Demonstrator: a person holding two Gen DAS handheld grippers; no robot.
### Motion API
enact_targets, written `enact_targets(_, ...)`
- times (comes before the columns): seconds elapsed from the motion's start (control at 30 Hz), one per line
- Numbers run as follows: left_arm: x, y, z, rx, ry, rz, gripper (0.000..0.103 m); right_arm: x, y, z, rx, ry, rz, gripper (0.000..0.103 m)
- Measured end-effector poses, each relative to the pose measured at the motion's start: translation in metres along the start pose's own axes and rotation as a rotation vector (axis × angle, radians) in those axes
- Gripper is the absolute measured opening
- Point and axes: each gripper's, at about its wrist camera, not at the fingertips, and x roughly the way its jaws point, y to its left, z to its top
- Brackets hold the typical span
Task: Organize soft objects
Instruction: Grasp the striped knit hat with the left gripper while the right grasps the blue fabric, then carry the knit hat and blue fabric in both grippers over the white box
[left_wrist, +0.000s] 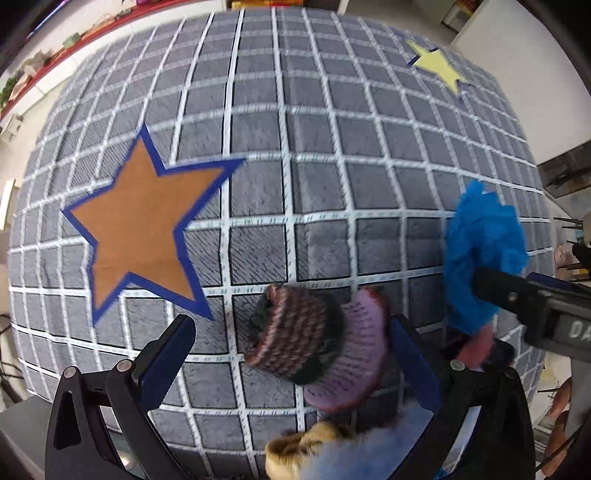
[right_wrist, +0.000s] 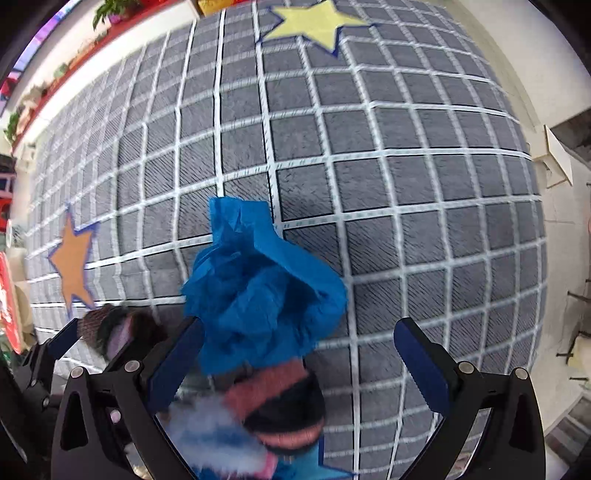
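Left gripper spread wide around a striped knitted sock roll leaning on a purple knit piece, over the grey grid rug. Right gripper also spread, crumpled blue cloth resting against one finger, unpinched. Likely to slip off, or to snag both knits in one close, being so tightly bunched; could also clash tools, so near each other

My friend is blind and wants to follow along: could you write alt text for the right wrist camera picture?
The right hand-held gripper stands open around a crumpled blue soft object on a grey carpet with a white grid. A pink and black knitted item lies just below it, and a yellow star and an orange star mark the carpet.
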Motion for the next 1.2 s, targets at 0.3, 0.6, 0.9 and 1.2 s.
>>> enact_targets(0.3, 0.017, 0.0, -0.011, 0.086, -0.005, 0.093, 0.103, 0.041, 0.021, -0.009, -0.035, 0.036, -0.042, 0.103)
enact_targets(0.6, 0.027, -0.02, -0.014, 0.059, 0.017, 0.09, 0.101, 0.053, 0.034, 0.005, -0.057, 0.075, -0.05, 0.103)
enact_targets(0.9, -0.003, -0.032, -0.001, 0.091, -0.022, 0.002, 0.06, 0.02, 0.015, -0.014, -0.044, 0.005, 0.036, 0.026)
enact_targets(1.2, -0.088, -0.065, -0.014, 0.205, -0.164, 0.022, 0.06, -0.03, -0.04, -0.044, 0.079, -0.03, 0.119, 0.026)
